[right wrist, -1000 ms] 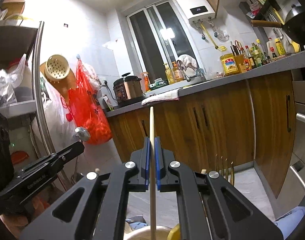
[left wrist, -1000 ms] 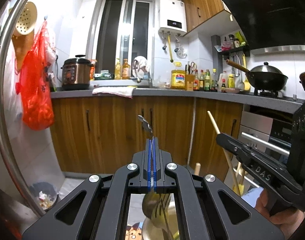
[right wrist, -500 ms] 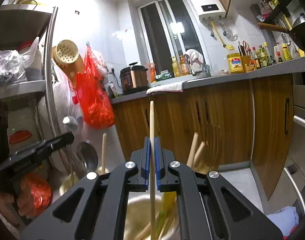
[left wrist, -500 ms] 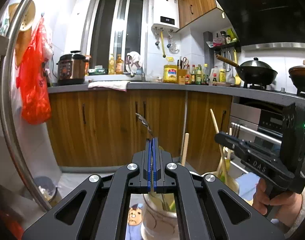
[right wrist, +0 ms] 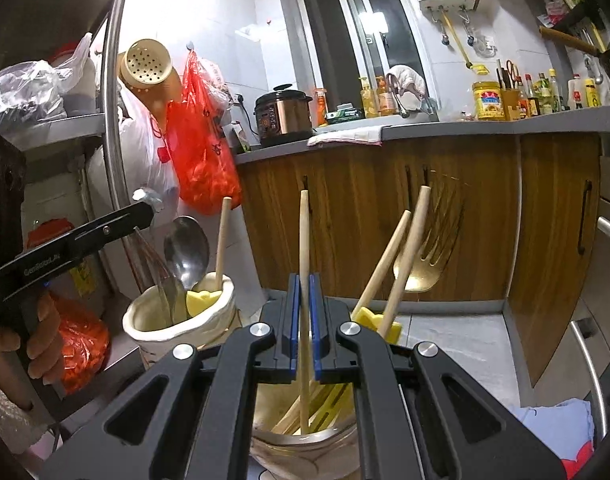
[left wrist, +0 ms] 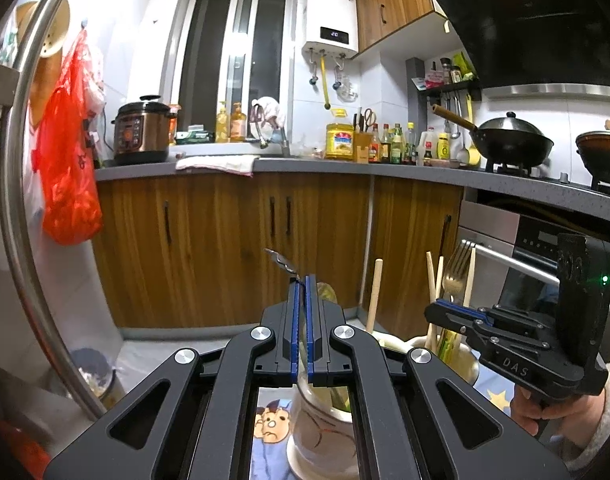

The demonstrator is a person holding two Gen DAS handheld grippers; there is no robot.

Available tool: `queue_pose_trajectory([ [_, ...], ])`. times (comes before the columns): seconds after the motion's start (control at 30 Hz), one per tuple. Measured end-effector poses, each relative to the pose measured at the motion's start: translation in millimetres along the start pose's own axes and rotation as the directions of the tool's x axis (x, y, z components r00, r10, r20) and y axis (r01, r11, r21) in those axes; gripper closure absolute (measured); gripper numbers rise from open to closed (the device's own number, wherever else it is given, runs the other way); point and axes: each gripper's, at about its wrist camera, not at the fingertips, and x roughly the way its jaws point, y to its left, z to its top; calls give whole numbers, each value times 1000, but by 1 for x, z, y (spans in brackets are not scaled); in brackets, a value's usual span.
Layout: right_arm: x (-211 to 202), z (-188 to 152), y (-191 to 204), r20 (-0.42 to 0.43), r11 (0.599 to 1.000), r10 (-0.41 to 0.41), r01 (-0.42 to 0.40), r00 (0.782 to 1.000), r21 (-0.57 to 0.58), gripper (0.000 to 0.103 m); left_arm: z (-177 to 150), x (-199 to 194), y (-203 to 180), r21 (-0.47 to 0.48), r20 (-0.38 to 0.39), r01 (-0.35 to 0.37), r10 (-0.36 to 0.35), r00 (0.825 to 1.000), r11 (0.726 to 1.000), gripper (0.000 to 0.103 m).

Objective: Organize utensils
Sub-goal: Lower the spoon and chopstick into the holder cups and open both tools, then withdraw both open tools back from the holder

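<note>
My left claw point(left wrist: 301, 312) grips a metal spoon handle point(left wrist: 283, 263) over the white jar point(left wrist: 321, 436); right claw point(right wrist: 304, 320) clamps a wooden chopstick point(right wrist: 304, 236) standing in the glass jar point(right wrist: 305, 446).

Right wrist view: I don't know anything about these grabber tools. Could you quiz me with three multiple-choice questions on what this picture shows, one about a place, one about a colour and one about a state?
1. Where is the lower end of the wooden stick that the right gripper holds?
A. On the countertop
B. Inside the glass jar
C. In the red bag

2. What colour is the fork leaning in that jar?
A. Gold
B. Black
C. Red

3. What state is the right gripper in?
A. Wide open, holding nothing
B. Open, with the stick beside it
C. Shut on the stick

Answers:
1 B: the stick runs down between the fingers and into the jar's mouth.
2 A: its tines and neck gleam gold.
3 C: both blue pads press against the stick.
</note>
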Motion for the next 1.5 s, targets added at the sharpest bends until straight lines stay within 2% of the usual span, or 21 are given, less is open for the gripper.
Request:
queue_pose_trajectory([
  [0.13,1,-1,-3,-21,1000,0,1,1000,23,95,3,2,-3,12,-13,-18,18,1000,1000,94],
  [0.17,0,-1,-2,-23,1000,-2,3,1000,22,90,3,2,-2,12,-16,-19,19,1000,1000,91],
  [0.23,-6,1,-1,-22,1000,1,0,1000,24,65,7,-1,-1,3,-26,-22,22,999,1000,79],
  [0.3,-16,5,1,-16,999,12,-12,1000,31,63,10,-6,-3,-1,-27,-20,20,999,1000,76],
  [0.37,-25,10,3,-13,999,10,-10,1000,34,54,15,-16,-7,9,-18,-27,27,999,1000,72],
  [0.4,-34,14,3,-9,999,11,-11,1000,41,49,17,-22,-8,12,-16,-29,30,999,999,66],
  [0.43,-42,17,4,-8,999,10,-10,1000,46,44,20,-30,-11,11,-17,-30,30,999,999,55],
  [0.47,-48,19,4,-9,999,8,-8,1000,50,41,21,-35,-12,11,-18,-27,27,999,1000,52],
  [0.53,-66,21,7,-18,998,-2,3,1000,58,30,24,-51,-17,14,-24,-25,25,999,1000,36],
  [0.57,-74,21,8,-21,998,-9,10,1000,57,27,25,-57,-19,18,-26,-25,26,999,1000,32],
  [0.6,-82,22,10,-27,998,-19,20,999,54,24,25,-64,-22,22,-33,-28,28,999,999,22],
  [0.7,-110,15,19,-55,998,-29,32,998,48,12,19,-86,-35,27,-67,-37,39,997,999,11],
  [0.83,-137,3,31,-77,999,-33,36,996,40,5,3,-112,-51,10,-112,-45,46,993,999,7],
  [0.9,-145,-2,35,-81,998,-44,47,996,35,5,-7,-121,-57,-13,-131,-41,39,991,999,6],
  [1.0,-157,-12,41,-65,997,-79,80,995,19,5,-26,-130,-62,-41,-139,-74,68,988,996,5],
  [1.2,-158,-33,42,-46,988,-151,150,987,-17,5,-59,-123,-57,-76,-136,-140,129,982,987,5],
  [1.4,-146,-45,34,-54,979,-202,201,978,-23,5,-74,-110,-66,53,-115,-221,226,967,974,5],
  [1.5,-142,-52,31,-56,972,-234,233,971,-35,5,-79,-105,-72,101,-127,-213,225,966,972,5],
])
